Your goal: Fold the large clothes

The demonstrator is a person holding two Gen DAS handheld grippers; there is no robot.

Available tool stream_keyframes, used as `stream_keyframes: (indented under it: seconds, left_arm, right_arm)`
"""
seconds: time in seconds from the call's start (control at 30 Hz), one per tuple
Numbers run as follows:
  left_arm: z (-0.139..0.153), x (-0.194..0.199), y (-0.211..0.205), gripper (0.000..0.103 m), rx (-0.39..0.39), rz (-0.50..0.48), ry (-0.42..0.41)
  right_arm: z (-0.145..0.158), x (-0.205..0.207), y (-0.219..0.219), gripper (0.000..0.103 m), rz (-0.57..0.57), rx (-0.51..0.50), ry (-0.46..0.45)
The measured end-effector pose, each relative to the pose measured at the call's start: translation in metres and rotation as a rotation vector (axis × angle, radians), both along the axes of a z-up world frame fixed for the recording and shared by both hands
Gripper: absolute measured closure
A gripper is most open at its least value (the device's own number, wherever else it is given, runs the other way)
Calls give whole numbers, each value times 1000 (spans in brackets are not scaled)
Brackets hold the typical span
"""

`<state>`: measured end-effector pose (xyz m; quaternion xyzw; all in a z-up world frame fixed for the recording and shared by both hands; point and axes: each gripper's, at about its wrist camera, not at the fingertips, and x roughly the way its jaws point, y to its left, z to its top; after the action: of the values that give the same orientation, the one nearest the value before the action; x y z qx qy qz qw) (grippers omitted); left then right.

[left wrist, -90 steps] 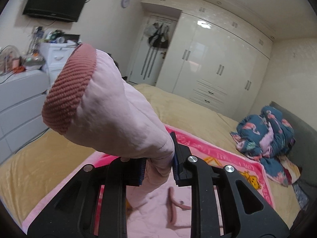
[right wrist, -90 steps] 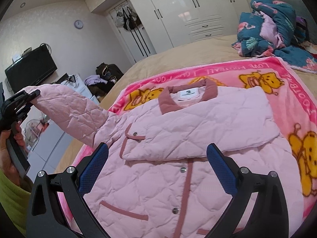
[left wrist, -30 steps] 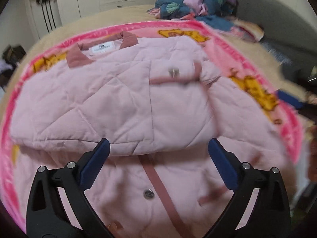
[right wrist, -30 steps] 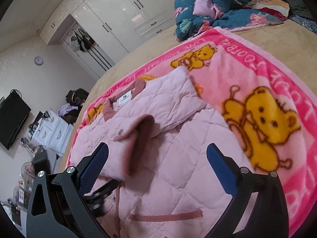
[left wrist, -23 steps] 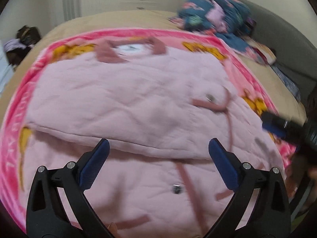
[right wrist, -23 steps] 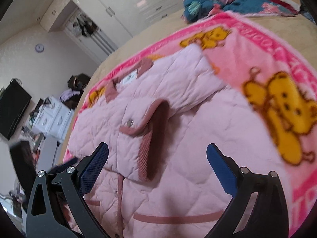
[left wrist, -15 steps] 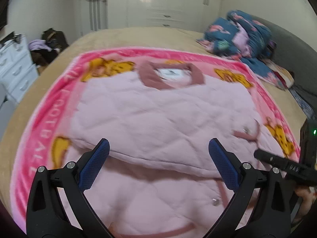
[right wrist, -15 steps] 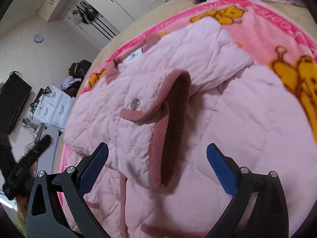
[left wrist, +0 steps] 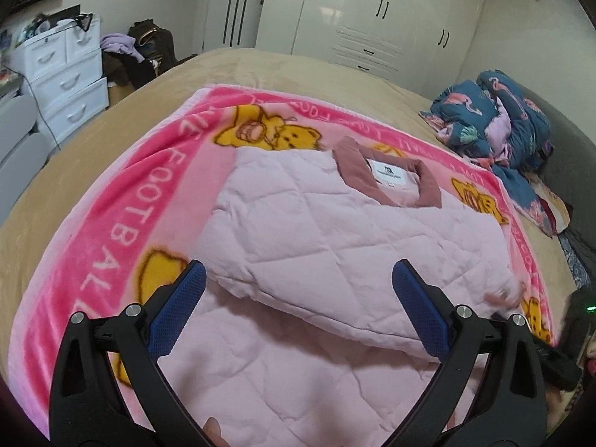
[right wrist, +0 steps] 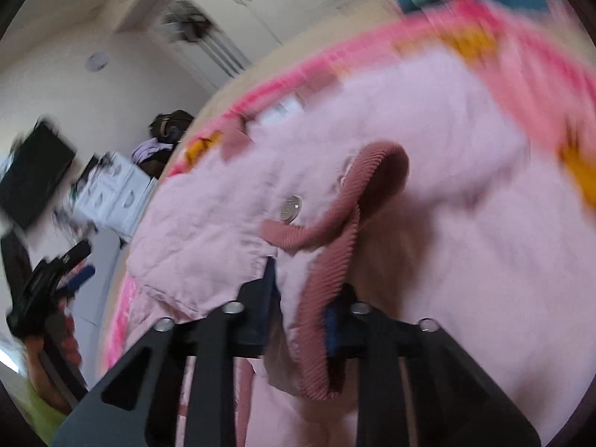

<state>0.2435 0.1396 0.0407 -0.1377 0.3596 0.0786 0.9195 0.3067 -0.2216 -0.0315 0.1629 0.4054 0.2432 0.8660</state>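
Note:
A pink quilted jacket (left wrist: 335, 246) lies on a pink bear-print blanket (left wrist: 123, 223), both sleeves folded across its chest, the dark pink collar (left wrist: 387, 182) at the far end. My left gripper (left wrist: 298, 309) hovers open over the jacket's lower half, nothing between its blue pads. In the blurred right wrist view my right gripper (right wrist: 301, 313) is shut on the ribbed dark pink sleeve cuff (right wrist: 335, 260), next to a metal snap (right wrist: 290, 206). The left gripper (right wrist: 56, 279) also shows there at the far left, held in a hand.
The blanket lies on a tan bed (left wrist: 48, 171). A heap of blue flamingo-print bedding (left wrist: 499, 123) sits at the bed's far right. White drawers (left wrist: 63, 74) stand to the left, white wardrobes (left wrist: 372, 11) along the back wall.
My right gripper dropped onto the sleeve cuff and closed on it. My left gripper pulled back and to the left, bringing the blanket's left border into view.

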Motion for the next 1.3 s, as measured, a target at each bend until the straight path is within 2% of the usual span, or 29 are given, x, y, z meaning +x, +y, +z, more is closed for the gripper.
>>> stream_keyframes:
  seconds: [0.1,0.2,0.3,0.5,0.83,1.07,1.23,1.3]
  left_arm:
    - [2,7,6,9,20,5,0]
    - [5,16,12,9,13,21,-4]
    - [7,25,15,9,-9,25,-8]
    - [2,51,10,9,3,-3,19]
    - [-15,78,-3,9,-6,-45,64]
    - [-20,85,-12,9,-1,-72,76]
    - [-26,89,-19,9,6,-96,94]
    - [-28,88,-21,9,1,-106,96]
  right_arm:
    - [57,-4,15,88,95,-97,-228]
    - [90,8,22,88,132,-155,-321]
    - [109,33,19,88,133,-204,-358]
    - [96,66,3,88,99,-219,-306]
    - [52,75,-6,88,44,-225,-194]
    - [44,76,-7,83,31,-245,-169]
    - [44,75,-11,62,3,-277,-149]
    - [47,71,-15,45,-21,-298,-164]
